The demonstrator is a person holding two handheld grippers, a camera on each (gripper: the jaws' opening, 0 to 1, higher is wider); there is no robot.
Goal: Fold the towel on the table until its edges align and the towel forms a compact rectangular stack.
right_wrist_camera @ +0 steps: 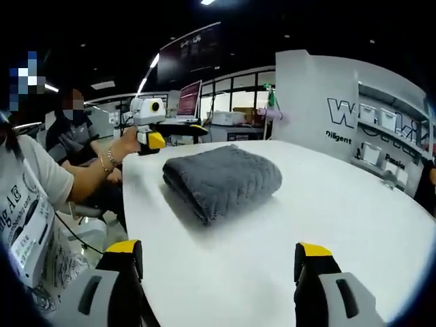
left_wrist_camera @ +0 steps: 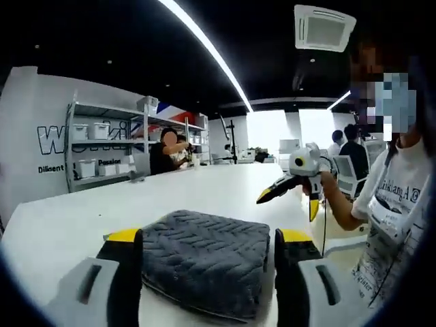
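Folded grey towel (left_wrist_camera: 204, 262) on white table (left_wrist_camera: 61, 231), low centre in left gripper view, framed between left gripper (left_wrist_camera: 208, 272) jaws, spread wide, gripping nothing. In right gripper view, towel mid-frame, well ahead of right gripper (right_wrist_camera: 218, 272), jaws apart, empty. Left nearer.

A long white table (left_wrist_camera: 225, 184) runs toward bright windows (left_wrist_camera: 286, 129). Beyond its far edge, metal shelving (left_wrist_camera: 109, 146) with white bins stands against a lettered white wall (right_wrist_camera: 320, 102). A light strip (left_wrist_camera: 204, 44) and air-conditioning vent (left_wrist_camera: 323, 27) mark the dark ceiling.
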